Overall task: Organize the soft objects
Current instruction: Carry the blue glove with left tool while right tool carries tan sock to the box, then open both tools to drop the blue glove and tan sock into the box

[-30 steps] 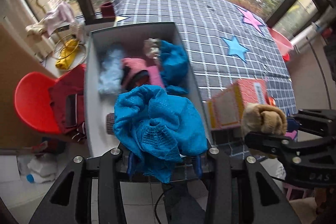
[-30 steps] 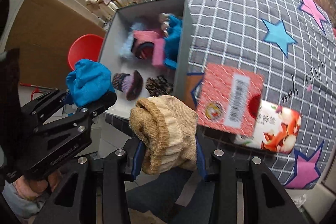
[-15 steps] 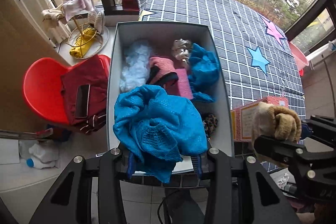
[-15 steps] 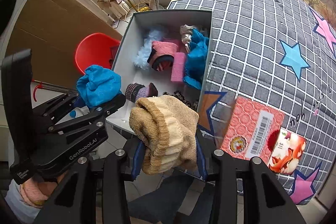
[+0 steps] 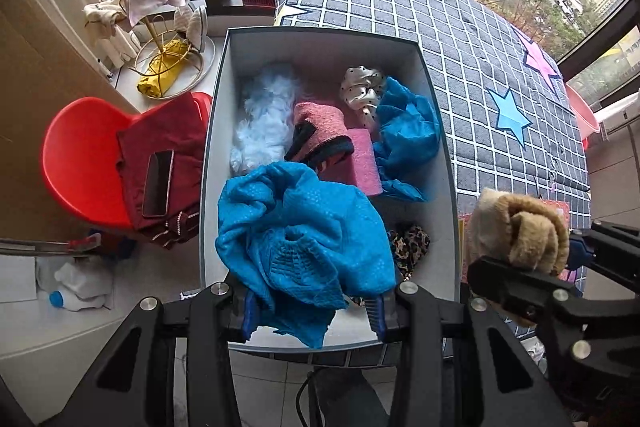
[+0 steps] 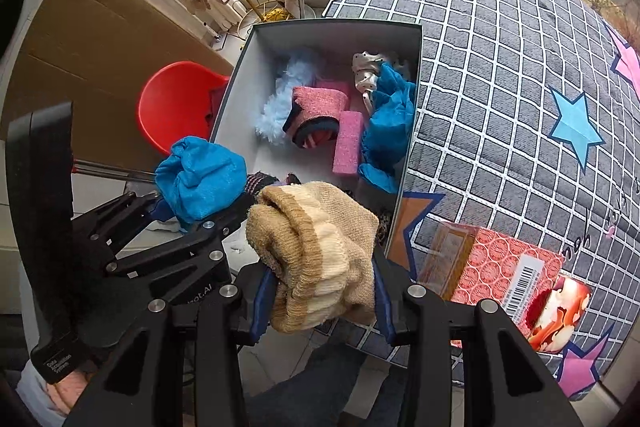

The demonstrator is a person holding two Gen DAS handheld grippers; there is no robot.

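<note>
Soft blue cloth (image 5: 304, 227) sits clamped in my left gripper (image 5: 312, 311), ribbed tan sock (image 6: 316, 259) in my right gripper (image 6: 320, 303), above the grey box (image 5: 444, 163) beside the checked quilt (image 5: 460, 27).

Lying on a red chair (image 5: 76, 151): a dark phone (image 5: 157, 177) atop maroon clothing (image 5: 168, 143); sitting beside it, a white bottle (image 5: 76, 289) on the floor
</note>
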